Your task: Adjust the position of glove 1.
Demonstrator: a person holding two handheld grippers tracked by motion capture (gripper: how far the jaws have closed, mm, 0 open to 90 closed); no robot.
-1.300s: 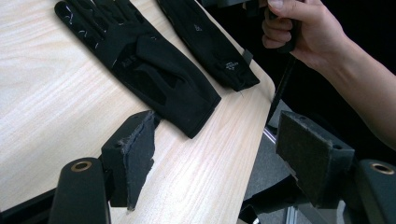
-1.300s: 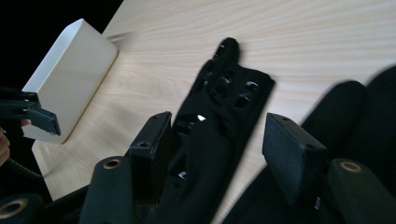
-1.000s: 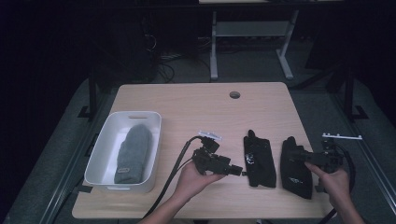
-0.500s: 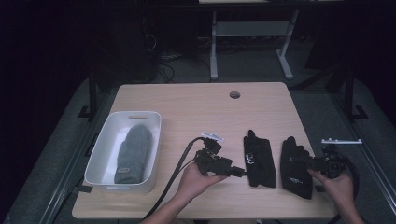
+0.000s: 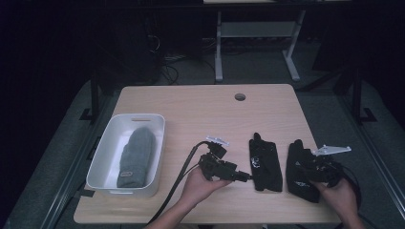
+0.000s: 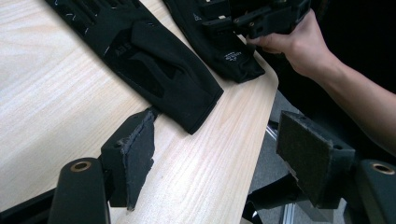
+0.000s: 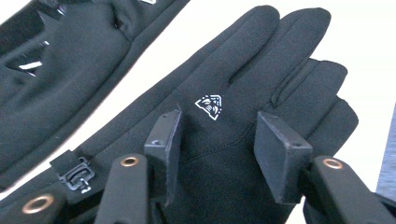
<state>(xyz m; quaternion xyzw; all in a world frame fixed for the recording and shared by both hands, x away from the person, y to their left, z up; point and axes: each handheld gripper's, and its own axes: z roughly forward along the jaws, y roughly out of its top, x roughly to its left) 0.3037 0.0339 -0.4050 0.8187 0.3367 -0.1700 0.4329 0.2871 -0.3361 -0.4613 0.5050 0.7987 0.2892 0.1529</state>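
Right tool (image 7: 215,154) is closing, jaws astride the right-hand black glove (image 5: 302,171) at the surface's (image 5: 200,109) near right edge; apparently not yet pinching. Gather fabric before lifting. Left tool (image 6: 219,163) idle, released.

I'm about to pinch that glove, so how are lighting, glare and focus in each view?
High view: dim, dark room, right glove nearly detail-free on the table. Left gripper view: evenly lit, sharp wood grain, middle glove readable. Right gripper view: table washed out white, glove logo sharp, right gripper jaws near and slightly soft.
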